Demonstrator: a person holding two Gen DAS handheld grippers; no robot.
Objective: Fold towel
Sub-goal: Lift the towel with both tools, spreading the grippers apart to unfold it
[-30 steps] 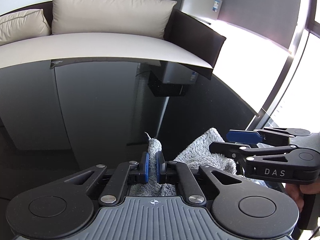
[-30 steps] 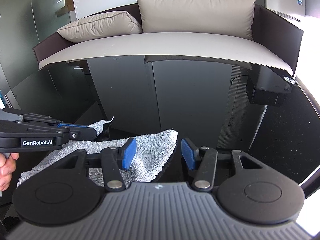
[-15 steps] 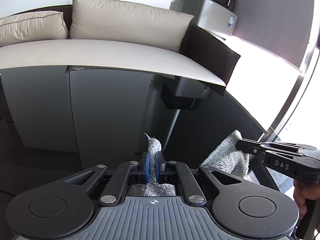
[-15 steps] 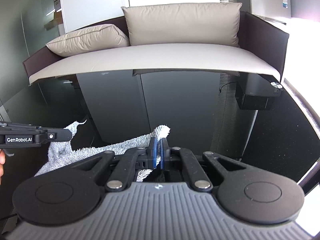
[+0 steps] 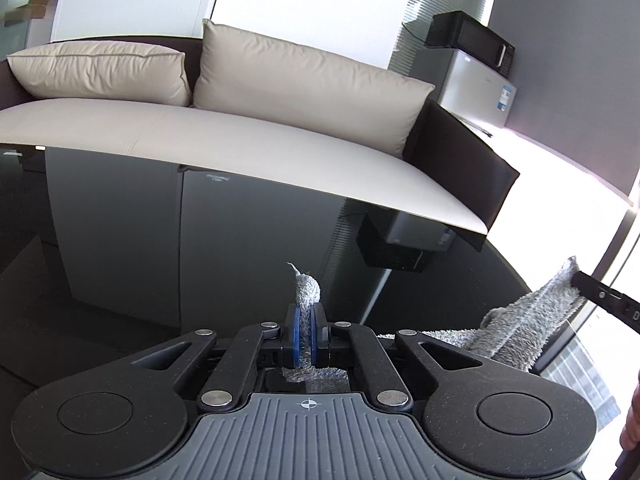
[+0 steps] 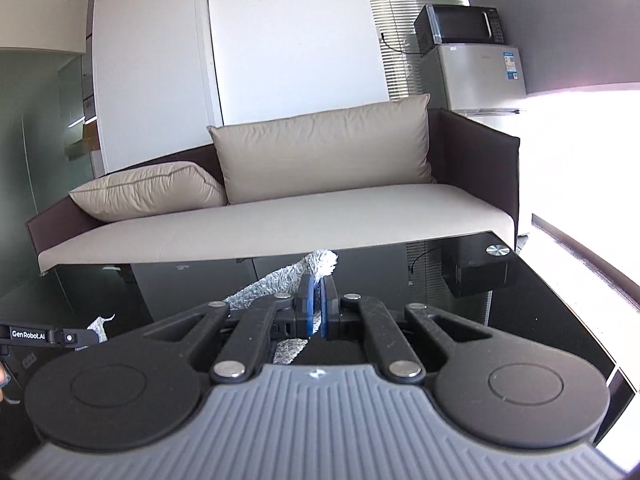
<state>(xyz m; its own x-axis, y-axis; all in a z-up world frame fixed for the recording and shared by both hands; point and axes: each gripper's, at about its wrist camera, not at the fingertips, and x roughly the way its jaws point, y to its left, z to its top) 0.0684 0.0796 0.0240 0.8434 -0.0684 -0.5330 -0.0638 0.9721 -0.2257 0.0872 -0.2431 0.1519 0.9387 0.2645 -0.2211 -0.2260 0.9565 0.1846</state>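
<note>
My left gripper [image 5: 306, 330]: my blue pads are clamped on a corner of the grey towel [image 5: 516, 332]; a nub of cloth with a loose thread pokes out just past my fingertips.
My right gripper [image 6: 319, 312]: my pads are pinched tight on another corner of the towel, whose fluffy tip stands up just ahead of them.
Towel from my left fingers: it runs under my frame and off to my right, rising as a twisted band to my other gripper's black finger at the picture's edge.
Towel from my right fingers: it slopes down and to my left, behind my linkage, toward my left gripper, which shows there with a small tuft at its tip.
Hands: only slivers of the person's hands show at the frame edges, behind each gripper.
Table [image 5: 160, 264]: a glossy black top lies below and ahead of both pairs of fingers.
Sofa [image 6: 280, 224]: beyond the table's far edge, a beige seat with dark sides and two beige cushions.
Far right of my fingers: a silver fridge [image 6: 480, 76] with a black microwave [image 6: 458, 24] on top.
</note>
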